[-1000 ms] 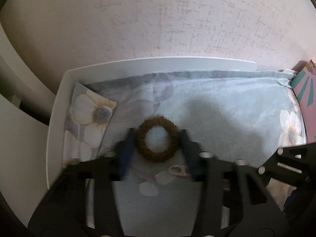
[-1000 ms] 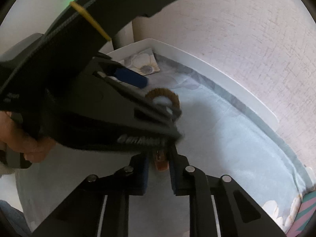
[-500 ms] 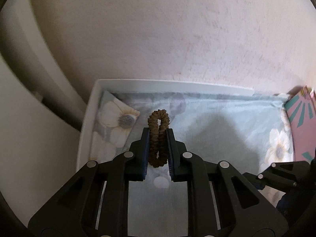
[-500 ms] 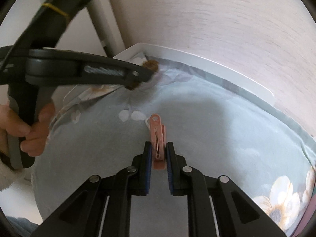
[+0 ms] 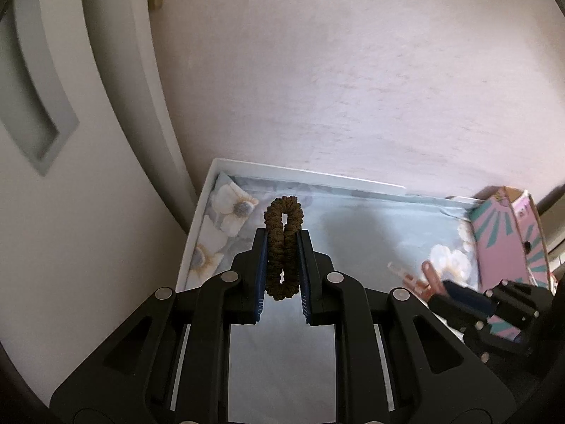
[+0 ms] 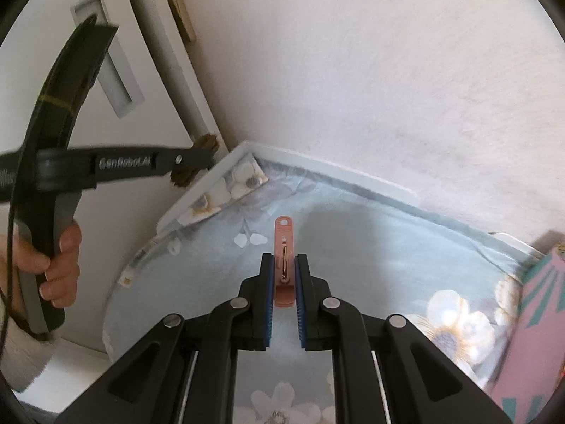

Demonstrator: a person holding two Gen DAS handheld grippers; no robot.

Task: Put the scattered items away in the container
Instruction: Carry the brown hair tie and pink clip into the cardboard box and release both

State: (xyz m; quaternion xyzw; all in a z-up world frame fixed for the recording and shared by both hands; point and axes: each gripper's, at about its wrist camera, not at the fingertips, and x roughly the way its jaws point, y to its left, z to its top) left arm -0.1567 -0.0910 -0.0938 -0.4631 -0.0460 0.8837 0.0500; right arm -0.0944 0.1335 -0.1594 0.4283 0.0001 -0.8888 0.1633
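Cloth, plastic, card

Between our left fingers, a ribbed brown fabric hair tie (image 5: pixel 283 252); between right fingers, a smooth salmon-pink plastic clothespin (image 6: pixel 284 259).

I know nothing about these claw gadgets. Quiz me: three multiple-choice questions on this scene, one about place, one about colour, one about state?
1. Where is the pink patterned box?
A) right of the floral cloth
B) on the wall
C) on the left side

2. What colour is the hair tie?
A) brown
B) white
C) blue

3. The right claw is:
A) wide open
B) shut on the clothespin
C) out of view

Answers: 1 A, it stands at the cloth's right edge; 2 A, brown loop in the left claw; 3 B, fingers pinch it.
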